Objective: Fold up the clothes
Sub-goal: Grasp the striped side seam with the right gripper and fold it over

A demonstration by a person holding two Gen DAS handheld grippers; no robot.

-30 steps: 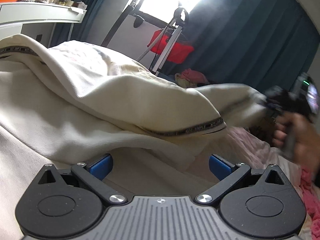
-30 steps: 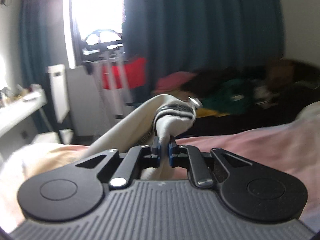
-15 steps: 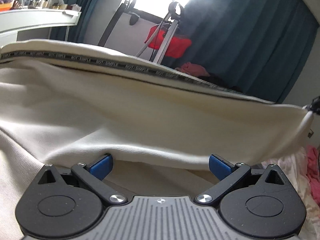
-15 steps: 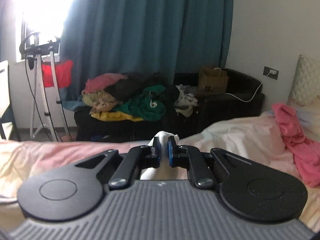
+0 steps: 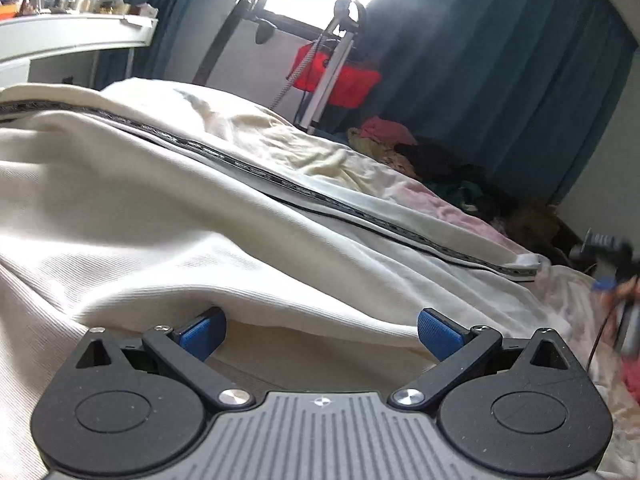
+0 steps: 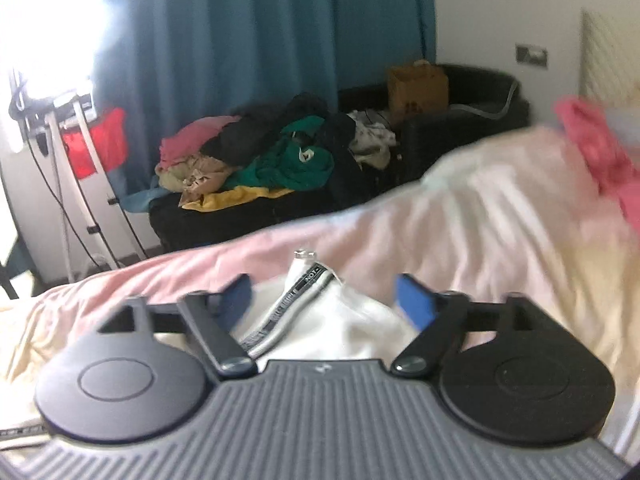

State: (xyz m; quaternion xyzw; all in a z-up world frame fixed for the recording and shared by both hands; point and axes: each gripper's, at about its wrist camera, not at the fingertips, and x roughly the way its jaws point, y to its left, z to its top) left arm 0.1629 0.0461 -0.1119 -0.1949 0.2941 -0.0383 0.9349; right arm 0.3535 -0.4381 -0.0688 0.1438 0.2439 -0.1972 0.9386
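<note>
Cream garment (image 6: 332, 320) lies between just-opened right claw (image 6: 326, 300) (pads clear).

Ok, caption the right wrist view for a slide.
Right gripper just opened, jaws apart around the cream garment's striped corner lying on the pink bedspread.

The right gripper (image 5: 612, 264) is just a blur at the left camera's edge, and the cream garment (image 5: 168, 216) runs off frame.

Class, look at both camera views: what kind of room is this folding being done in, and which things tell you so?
Most likely a bedroom: a bed with pink bedding, a pillow by the wall, and a heap of clothes before teal curtains.
</note>
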